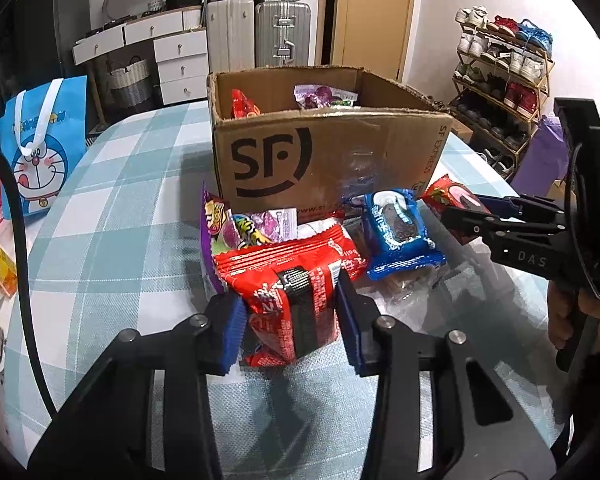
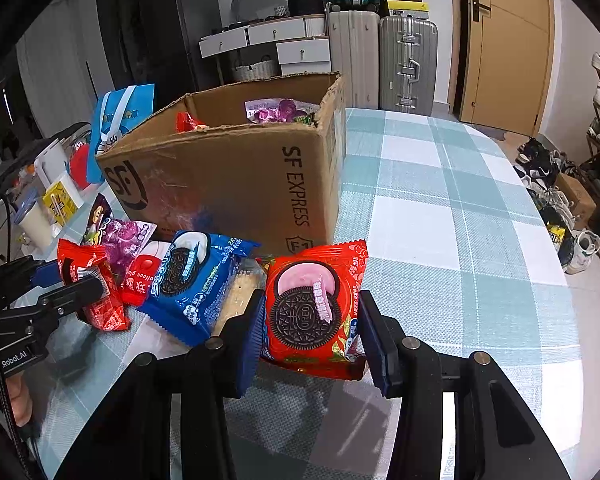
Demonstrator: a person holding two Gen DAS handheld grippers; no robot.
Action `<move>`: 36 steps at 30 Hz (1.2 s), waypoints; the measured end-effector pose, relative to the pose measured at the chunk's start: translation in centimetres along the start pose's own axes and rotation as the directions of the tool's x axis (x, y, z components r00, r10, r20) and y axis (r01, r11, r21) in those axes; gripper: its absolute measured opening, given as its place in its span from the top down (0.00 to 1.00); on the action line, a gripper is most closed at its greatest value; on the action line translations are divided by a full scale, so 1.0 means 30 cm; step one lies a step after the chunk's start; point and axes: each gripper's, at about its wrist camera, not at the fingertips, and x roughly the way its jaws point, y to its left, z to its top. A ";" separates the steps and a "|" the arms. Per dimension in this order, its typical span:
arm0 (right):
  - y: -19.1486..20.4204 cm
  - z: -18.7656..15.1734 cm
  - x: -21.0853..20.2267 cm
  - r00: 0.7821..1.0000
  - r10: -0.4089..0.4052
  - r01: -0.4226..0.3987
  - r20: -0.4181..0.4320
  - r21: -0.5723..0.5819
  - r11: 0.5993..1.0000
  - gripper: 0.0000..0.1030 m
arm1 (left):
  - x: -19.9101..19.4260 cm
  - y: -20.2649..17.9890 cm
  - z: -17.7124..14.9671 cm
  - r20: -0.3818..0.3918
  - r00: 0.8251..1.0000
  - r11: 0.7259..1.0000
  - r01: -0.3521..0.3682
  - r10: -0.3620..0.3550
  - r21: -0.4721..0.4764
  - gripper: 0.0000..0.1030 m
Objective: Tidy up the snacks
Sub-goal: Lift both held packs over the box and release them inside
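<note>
An open SF cardboard box point(image 1: 332, 152) stands on the checked table and holds a red packet point(image 1: 242, 104) and a purple packet point(image 1: 324, 96). My left gripper point(image 1: 292, 316) is shut on a red snack packet point(image 1: 288, 300), lifted a little above the table. My right gripper point(image 2: 312, 336) is shut on a red Oreo packet point(image 2: 316, 308) right of the pile; it also shows in the left wrist view point(image 1: 460, 216). A blue Oreo packet point(image 1: 400, 232) and purple packets point(image 1: 236, 228) lie in front of the box.
A blue Doraemon bag point(image 1: 44, 148) stands at the table's left, with a yellow carton point(image 2: 60, 200) and cups point(image 2: 36, 220) near it. The box point(image 2: 236, 176) sits left of bare tablecloth point(image 2: 460, 240). Suitcases, drawers and a shoe rack point(image 1: 500, 80) lie beyond the table.
</note>
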 end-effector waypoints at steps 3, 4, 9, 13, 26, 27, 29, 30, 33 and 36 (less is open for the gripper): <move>0.000 0.000 -0.003 1.000 0.001 -0.001 0.003 0.001 1.000 0.56 | -0.016 0.000 0.003 0.011 1.000 1.000 0.007 -0.007 0.000 0.63; 0.000 0.000 -0.005 1.000 0.000 0.000 0.005 0.001 1.000 0.56 | -0.020 0.000 0.004 0.013 1.000 1.000 0.009 -0.009 -0.001 0.63; 0.003 0.001 -0.011 1.000 0.001 -0.001 0.014 -0.001 1.000 0.56 | -0.036 0.000 0.006 0.024 1.000 1.000 0.020 -0.020 -0.003 0.64; 0.004 0.006 -0.026 1.000 0.003 -0.003 0.028 0.000 1.000 0.56 | -0.052 -0.003 0.010 0.039 0.999 1.000 0.023 -0.023 -0.005 0.64; 0.029 0.032 -0.130 0.994 0.047 -0.046 0.102 -0.016 0.999 0.56 | -0.123 0.007 0.058 0.107 0.994 1.000 -0.011 0.013 -0.021 0.64; 0.035 0.037 -0.146 0.992 0.053 -0.051 0.114 -0.021 0.998 0.56 | -0.125 0.011 0.063 0.112 0.994 1.000 -0.013 0.016 -0.026 0.64; 0.047 0.046 -0.170 0.989 0.065 -0.062 0.135 -0.026 0.998 0.56 | -0.137 0.016 0.077 0.125 0.992 0.999 -0.015 0.020 -0.036 0.64; 0.052 0.048 -0.181 0.987 0.071 -0.068 0.143 -0.027 0.997 0.56 | -0.142 0.018 0.086 0.132 0.991 0.999 -0.019 0.024 -0.040 0.64; 0.067 0.061 -0.222 0.981 0.087 -0.082 0.176 -0.034 0.996 0.56 | -0.152 0.020 0.110 0.147 0.989 0.999 -0.020 0.028 -0.049 0.64; 0.075 0.070 -0.252 0.975 0.097 -0.091 0.201 -0.037 0.995 0.56 | -0.156 0.012 0.137 0.161 0.986 0.999 -0.027 0.034 -0.046 0.64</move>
